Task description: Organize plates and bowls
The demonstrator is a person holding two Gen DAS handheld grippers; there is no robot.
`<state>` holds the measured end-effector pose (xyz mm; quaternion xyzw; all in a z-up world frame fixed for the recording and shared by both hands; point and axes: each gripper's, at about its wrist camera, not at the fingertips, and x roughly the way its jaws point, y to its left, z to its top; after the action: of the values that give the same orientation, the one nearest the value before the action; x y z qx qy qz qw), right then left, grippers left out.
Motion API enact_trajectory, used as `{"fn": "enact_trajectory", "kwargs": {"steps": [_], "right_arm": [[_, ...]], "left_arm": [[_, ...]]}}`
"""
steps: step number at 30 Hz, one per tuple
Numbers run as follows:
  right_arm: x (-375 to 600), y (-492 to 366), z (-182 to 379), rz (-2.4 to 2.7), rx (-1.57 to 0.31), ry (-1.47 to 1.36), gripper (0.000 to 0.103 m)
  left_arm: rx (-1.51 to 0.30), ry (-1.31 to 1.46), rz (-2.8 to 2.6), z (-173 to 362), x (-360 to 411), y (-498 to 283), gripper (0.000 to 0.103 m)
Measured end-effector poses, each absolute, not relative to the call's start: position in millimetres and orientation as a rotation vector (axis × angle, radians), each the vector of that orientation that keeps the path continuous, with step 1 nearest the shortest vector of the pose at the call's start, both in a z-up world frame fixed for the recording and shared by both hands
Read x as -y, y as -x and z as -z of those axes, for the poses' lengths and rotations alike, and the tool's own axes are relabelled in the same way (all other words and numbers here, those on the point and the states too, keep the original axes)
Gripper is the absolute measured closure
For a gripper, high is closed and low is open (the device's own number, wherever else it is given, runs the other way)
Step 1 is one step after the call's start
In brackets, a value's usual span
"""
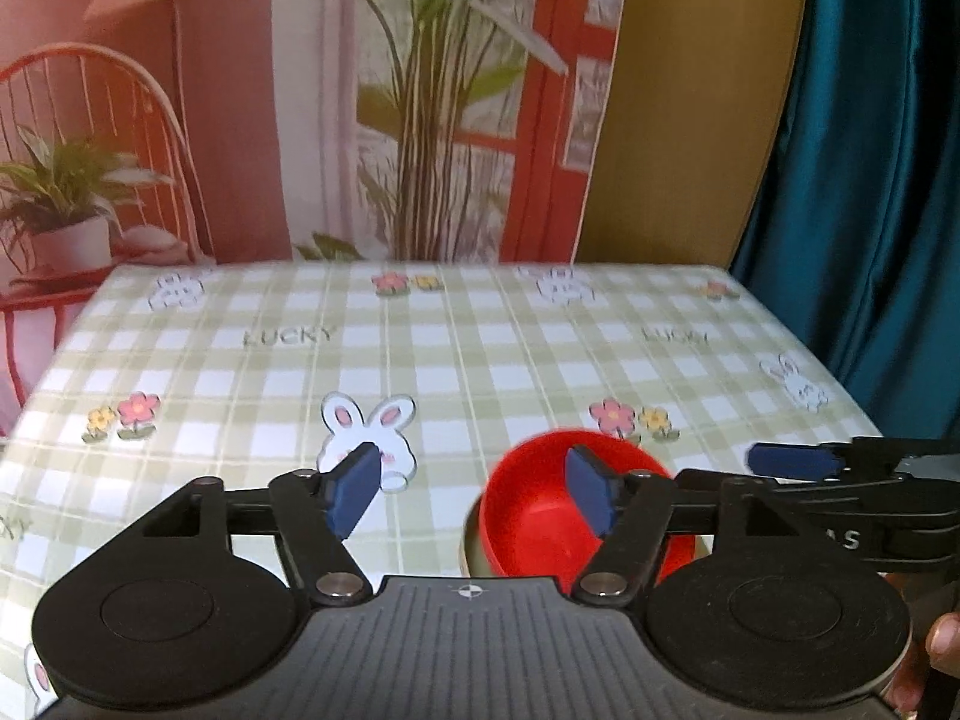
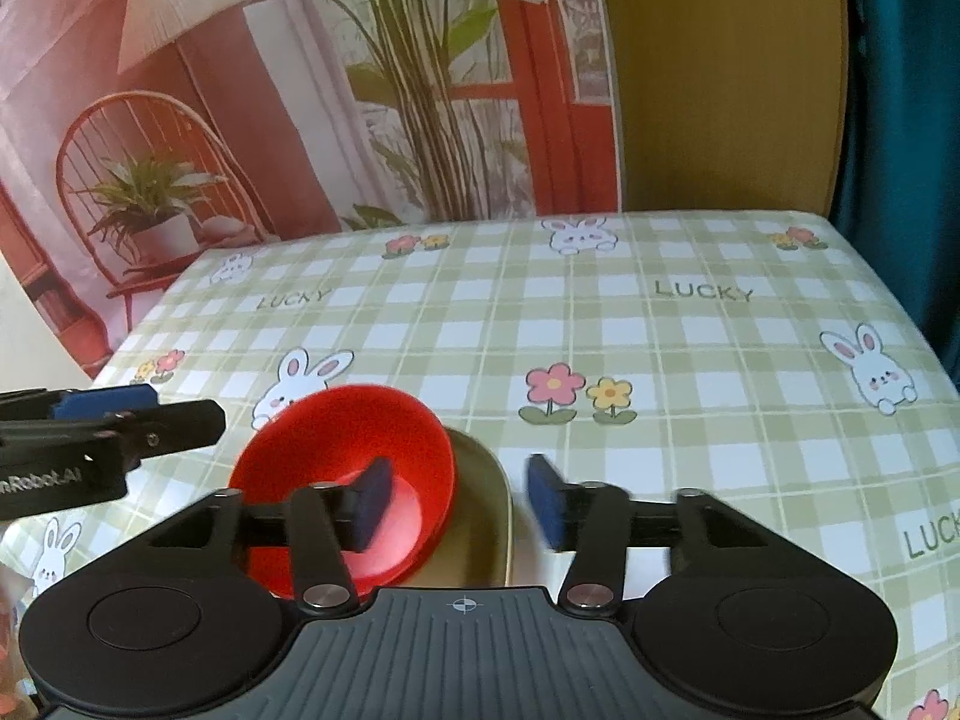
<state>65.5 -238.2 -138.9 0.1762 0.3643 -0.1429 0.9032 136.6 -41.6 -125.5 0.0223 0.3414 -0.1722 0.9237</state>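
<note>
A red bowl rests tilted inside a beige bowl near the front of the checked tablecloth. My right gripper is open and straddles their right side: its left pad sits inside the red bowl, its right pad outside the beige rim, touching neither. In the left wrist view the red bowl and a sliver of the beige bowl lie right of centre. My left gripper is open and empty, its right pad over the red bowl. The left gripper also shows in the right wrist view.
The table carries a green-and-white plaid cloth with rabbits, flowers and "LUCKY" print. A printed backdrop of plants and a chair stands behind it. A teal curtain hangs at the right. A hand holds the right gripper.
</note>
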Motion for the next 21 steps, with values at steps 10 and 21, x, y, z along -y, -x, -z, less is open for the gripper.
{"fn": "enact_trajectory", "kwargs": {"steps": [10,21], "right_arm": [[234.5,-56.4,86.1,0.309,-0.638,-0.314,0.004],[215.3,-35.7,-5.4,0.339,-0.462,-0.223,0.000]], "left_arm": [[-0.506,-0.117,0.197,59.9,37.1,-117.5,0.019],[-0.359,-0.073,0.180,-27.5,16.5,-83.0,0.019]]}}
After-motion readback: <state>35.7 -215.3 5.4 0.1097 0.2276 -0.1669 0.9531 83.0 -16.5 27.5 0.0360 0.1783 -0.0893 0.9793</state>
